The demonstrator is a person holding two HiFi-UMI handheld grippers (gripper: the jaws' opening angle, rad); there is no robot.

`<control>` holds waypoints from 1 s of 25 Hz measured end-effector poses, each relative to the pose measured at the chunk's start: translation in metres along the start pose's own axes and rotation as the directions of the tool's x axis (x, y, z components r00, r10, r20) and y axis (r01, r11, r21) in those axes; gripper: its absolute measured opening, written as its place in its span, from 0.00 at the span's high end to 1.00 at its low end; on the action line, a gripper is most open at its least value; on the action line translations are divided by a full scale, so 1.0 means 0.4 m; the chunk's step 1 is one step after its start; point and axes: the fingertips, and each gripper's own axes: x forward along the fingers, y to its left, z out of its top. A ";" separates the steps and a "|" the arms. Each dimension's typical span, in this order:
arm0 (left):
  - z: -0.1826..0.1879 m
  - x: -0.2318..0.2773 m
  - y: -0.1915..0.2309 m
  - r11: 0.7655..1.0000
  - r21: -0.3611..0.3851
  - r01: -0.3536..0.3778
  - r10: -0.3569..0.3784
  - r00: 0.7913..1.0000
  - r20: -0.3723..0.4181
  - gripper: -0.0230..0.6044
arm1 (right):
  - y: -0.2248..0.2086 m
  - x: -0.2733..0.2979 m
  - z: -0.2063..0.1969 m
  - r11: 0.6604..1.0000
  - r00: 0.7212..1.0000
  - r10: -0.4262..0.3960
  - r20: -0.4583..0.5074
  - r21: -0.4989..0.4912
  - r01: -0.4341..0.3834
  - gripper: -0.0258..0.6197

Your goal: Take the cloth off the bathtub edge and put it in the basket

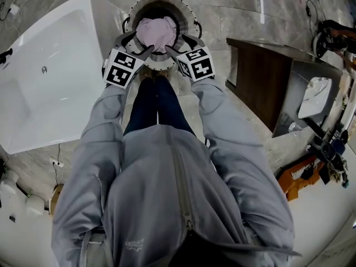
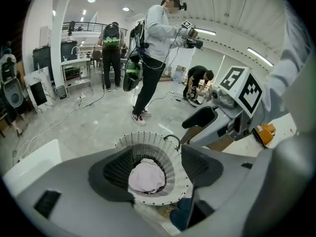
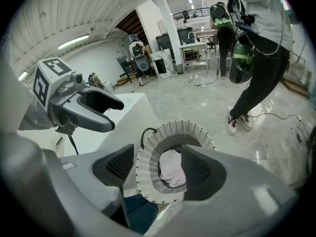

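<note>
The person's grey jacket (image 1: 167, 204) fills the bottom of the head view, with both arms stretched toward the top of the frame. At upper left lies the white bathtub (image 1: 50, 65), and no cloth shows on the part of its rim that I can see. At top centre stands the round white basket (image 1: 192, 16). The pink cloth (image 1: 157, 33) lies bunched in its bottom, so the job looks to me as good as done. The left gripper (image 2: 159, 169) and right gripper (image 3: 158, 169) hang side by side just above the basket's near rim. Each has its jaws spread wide with nothing pinched, and the cloth shows through the gap, down below them. What's left, I'd say, is only to draw both grippers away.
</note>
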 end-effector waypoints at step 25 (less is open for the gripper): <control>0.200 -0.262 -0.111 0.985 0.102 -0.137 0.108 0.963 0.248 0.95 | 0.102 -0.310 0.217 0.988 0.940 -0.119 0.318 -0.051 0.142 0.95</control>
